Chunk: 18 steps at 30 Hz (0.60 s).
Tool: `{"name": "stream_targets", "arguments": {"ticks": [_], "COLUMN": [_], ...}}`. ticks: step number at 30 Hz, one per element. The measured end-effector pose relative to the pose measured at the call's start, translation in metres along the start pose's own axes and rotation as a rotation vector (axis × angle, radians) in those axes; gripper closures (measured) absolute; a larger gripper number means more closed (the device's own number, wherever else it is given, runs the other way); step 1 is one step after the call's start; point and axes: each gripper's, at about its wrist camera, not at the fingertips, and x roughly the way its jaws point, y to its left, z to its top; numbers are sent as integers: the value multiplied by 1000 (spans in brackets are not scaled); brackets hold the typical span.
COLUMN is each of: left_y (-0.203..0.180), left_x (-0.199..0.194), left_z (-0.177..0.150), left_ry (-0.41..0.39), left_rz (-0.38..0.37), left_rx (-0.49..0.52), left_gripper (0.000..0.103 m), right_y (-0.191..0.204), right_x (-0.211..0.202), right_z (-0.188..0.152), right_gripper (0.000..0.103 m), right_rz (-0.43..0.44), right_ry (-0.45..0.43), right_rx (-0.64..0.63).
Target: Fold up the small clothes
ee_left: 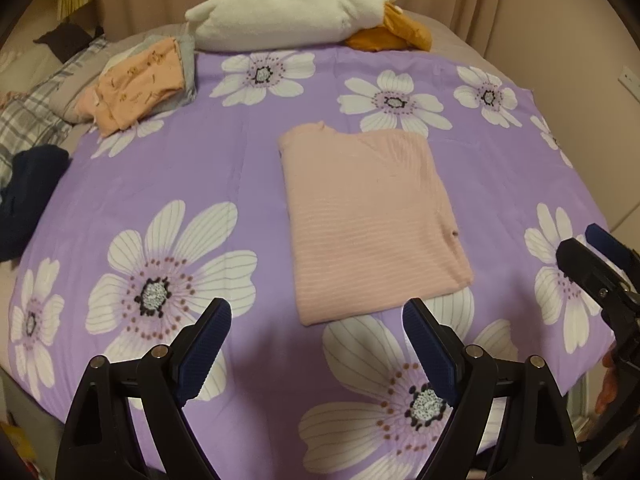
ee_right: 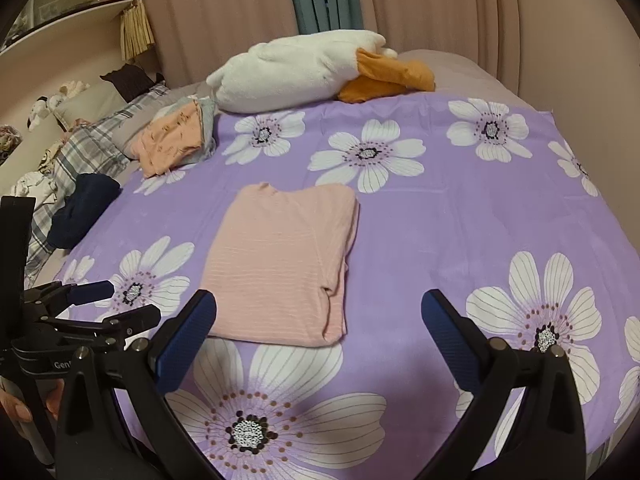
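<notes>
**Pink top folded, both tools empty**

Pink top lies flat mid-bed on the purple floral sheet, folded into a neat rectangle, collar end toward the far side. Left tool hangs over the sheet just short of the top's near edge, fingers spread wide, nothing between them. Right tool same: spread wide, empty, near edge of the top between its fingers but not touched.

Handling: thin ribbed knit, soft, light, no stiffness, so it will sag and unfold if lifted by one point. Layers look loose at the right side, where a sleeve edge peeks out. Best hold looks like both near corners, pinching all layers together, or sliding under the folded edge.

Small stack of folded clothes sits far left, well apart from the top. White plush at the far end. Dark garment bunched at the left edge, likely unfolded.
</notes>
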Motion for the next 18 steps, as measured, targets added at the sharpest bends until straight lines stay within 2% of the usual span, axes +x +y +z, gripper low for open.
{"name": "stream_targets", "arguments": {"ticks": [7,18], "left_y": [1,-2], "left_x": [-1,-3], "left_z": [-1,-1], "left_ry": [2,-6], "left_rz": [22,19], "left_rx": [-2,4], "left_gripper": [15,15], "right_y": [0,1], "right_x": [10,9], "right_z": [-6,-7], "right_gripper": [0,0], "right_rz": [-15,-26], "right_ry": [47,51], "right_rx": [16,13]}}
